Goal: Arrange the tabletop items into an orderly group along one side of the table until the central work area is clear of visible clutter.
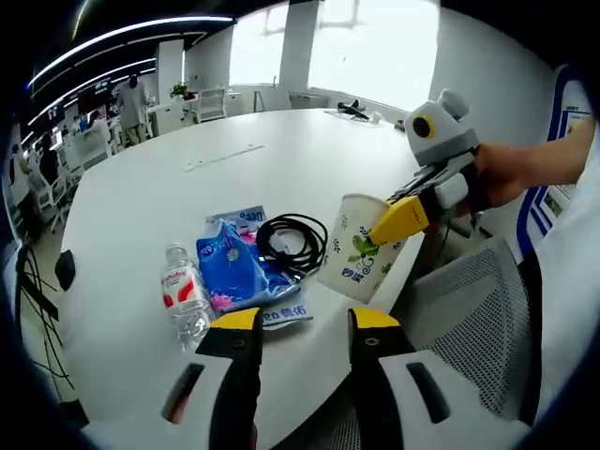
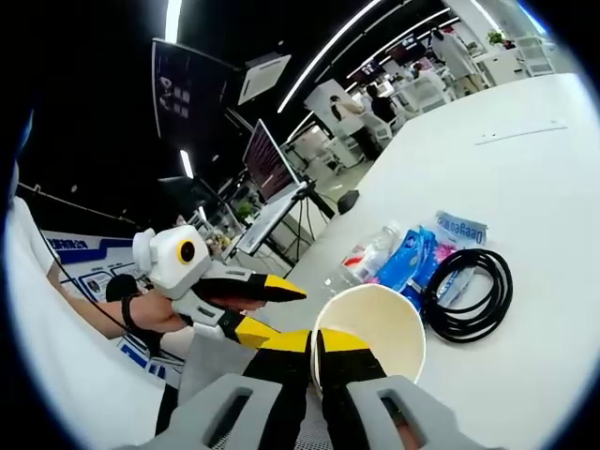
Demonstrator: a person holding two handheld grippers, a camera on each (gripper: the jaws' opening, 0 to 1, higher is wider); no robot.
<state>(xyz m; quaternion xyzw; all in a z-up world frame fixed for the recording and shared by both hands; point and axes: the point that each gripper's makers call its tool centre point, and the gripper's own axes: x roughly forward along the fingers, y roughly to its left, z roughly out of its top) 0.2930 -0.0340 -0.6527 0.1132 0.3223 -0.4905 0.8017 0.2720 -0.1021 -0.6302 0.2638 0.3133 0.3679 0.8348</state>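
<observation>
1. White table in bright office, windows behind.
2. Right gripper clamped on rim of paper cup, held tilted at table's near edge.
3. Left gripper hovering, fingers parted, holding nothing.
4. Clustered beside cup: black cable coil, blue pouch, water bottle, apparently lying flat.
</observation>
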